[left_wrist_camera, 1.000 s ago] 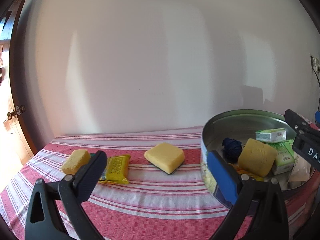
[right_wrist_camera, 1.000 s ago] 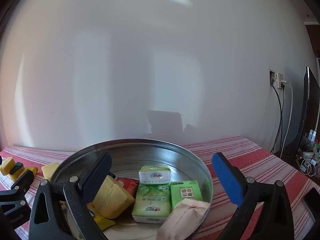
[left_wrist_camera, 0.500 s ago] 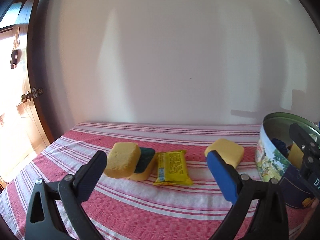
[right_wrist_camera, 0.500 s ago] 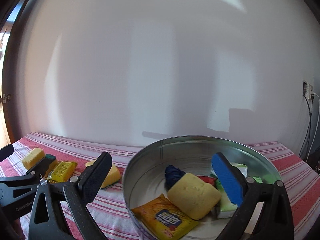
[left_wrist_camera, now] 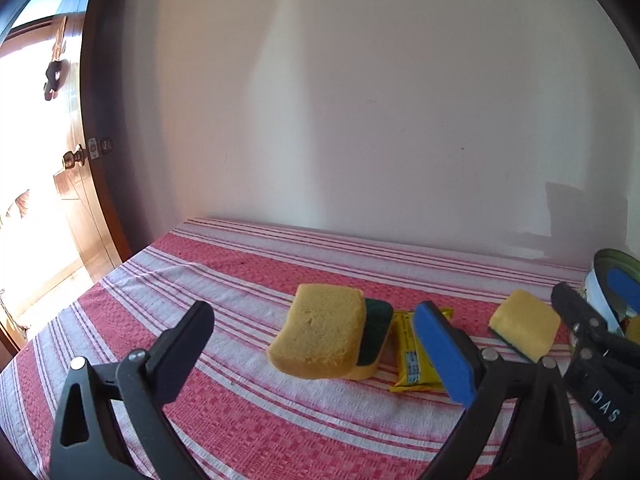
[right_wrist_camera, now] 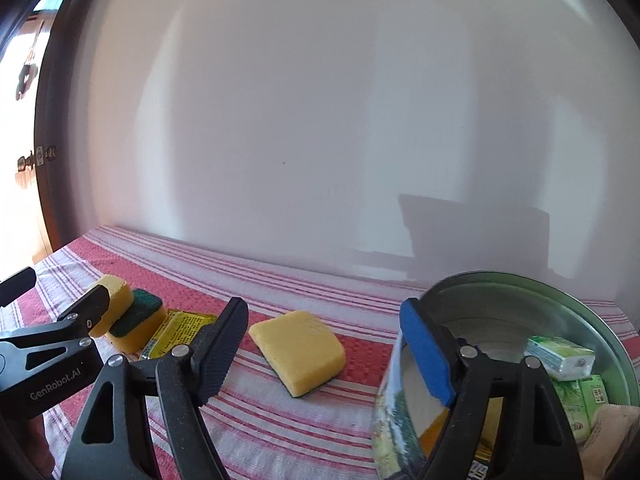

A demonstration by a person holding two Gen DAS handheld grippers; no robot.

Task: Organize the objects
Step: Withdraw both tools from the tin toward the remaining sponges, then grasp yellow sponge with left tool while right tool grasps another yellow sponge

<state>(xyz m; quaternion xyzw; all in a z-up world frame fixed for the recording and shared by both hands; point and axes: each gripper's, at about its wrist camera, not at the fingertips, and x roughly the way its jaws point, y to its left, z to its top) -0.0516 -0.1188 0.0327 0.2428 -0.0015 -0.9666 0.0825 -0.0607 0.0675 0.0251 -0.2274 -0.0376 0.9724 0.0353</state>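
On the red-and-white striped cloth, a plain yellow sponge (left_wrist_camera: 320, 328) leans on a green-topped sponge (left_wrist_camera: 376, 328), with a yellow packet (left_wrist_camera: 412, 360) beside them. My left gripper (left_wrist_camera: 314, 312) hovers open in front of this pair, touching nothing. Further right lies a yellow sponge with a green underside (right_wrist_camera: 300, 344). My right gripper (right_wrist_camera: 323, 306) is above and just short of it; its jaws are closing, its pads are clear of the sponge, and it counts as open. The round metal tin (right_wrist_camera: 520, 280) stands at the right.
The tin holds green tissue packs (right_wrist_camera: 560, 356), a yellow sponge and snack packets. A white wall runs along the table's far edge. A wooden door (left_wrist_camera: 80, 208) is at the left past the table's edge. The left gripper (right_wrist_camera: 60, 288) appears close beside the right one.
Both views have swung left, from the tin to the loose sponges and packet. The tin now sits at the right edge. The right gripper's jaws stand narrower than before.
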